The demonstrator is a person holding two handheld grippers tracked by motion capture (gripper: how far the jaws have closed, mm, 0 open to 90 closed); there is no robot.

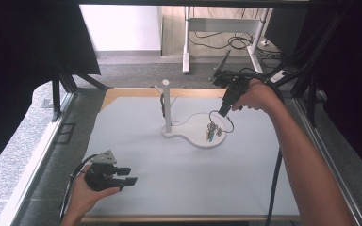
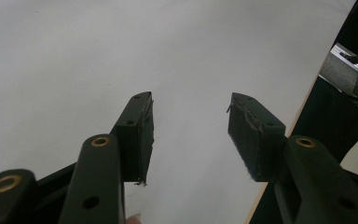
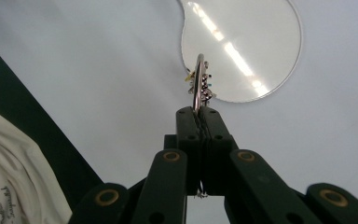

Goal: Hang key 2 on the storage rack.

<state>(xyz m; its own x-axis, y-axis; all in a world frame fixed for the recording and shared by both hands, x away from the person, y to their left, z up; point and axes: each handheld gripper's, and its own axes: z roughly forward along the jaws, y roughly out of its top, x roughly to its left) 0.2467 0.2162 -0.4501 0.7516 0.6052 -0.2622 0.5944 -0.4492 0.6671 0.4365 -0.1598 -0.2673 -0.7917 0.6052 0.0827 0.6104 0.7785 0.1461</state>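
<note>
Two grippers: right gripper [image 3: 198, 112] fingers clamp key ring [image 3: 198, 81] over white base [image 1: 195, 136]; left gripper [image 2: 191, 135] fingers apart, w/ nothing between.

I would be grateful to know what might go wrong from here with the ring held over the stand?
The right tool pinches only the edge of the thin metal ring, so it might slip or twist free. The small keys and charms dangling beneath could swing and snag the upright white post or drag on the white stand base.

Grey table [image 1: 169, 188], wooden edge; desk legs [image 1: 186, 52], cables [image 1: 226, 42] behind.
</note>
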